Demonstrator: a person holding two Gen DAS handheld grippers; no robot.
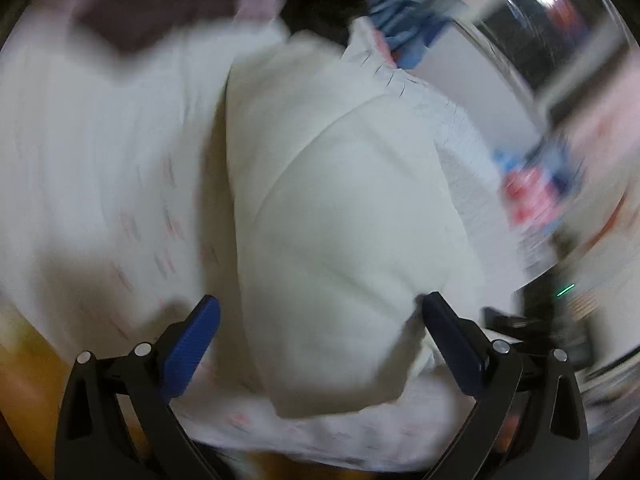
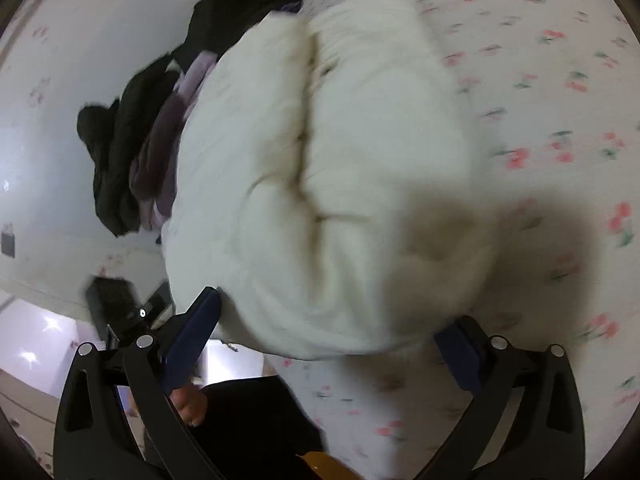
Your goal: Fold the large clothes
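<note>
Left tool [image 1: 320, 312] is seen with its two blue-padded fingers spread wide; a folded cream garment [image 1: 336, 208] fills the gap between them, but neither pad is seen pressing on it. The right-hand finger tip lies just beside the garment's near edge; whether it touches cannot be told through the blur. The right tool [image 2: 328, 312] is likewise held with its fingers wide apart, and the same cream garment [image 2: 320, 168] bulges between and over them, hiding the tip of the right-hand finger. Nothing is clamped by either tool.

The cream garment is found lying on a bed sheet [image 2: 560, 120], white with small pink flowers and green leaves. In the right wrist view a deep crease is noted running along the garment's length, with thick padded folds on either side. A dark shadow is cast on the sheet just right of the garment.

Beyond the garment's far edge, a pile of dark clothing [image 2: 120, 152] is recorded, with a purple item [image 2: 160, 152] wedged between that pile and the garment, touching both.

In the left wrist view, a blue and red patterned item [image 1: 536, 184] is noted to the right of the garment, too blurred to identify. Heavy motion blur affects both views.
</note>
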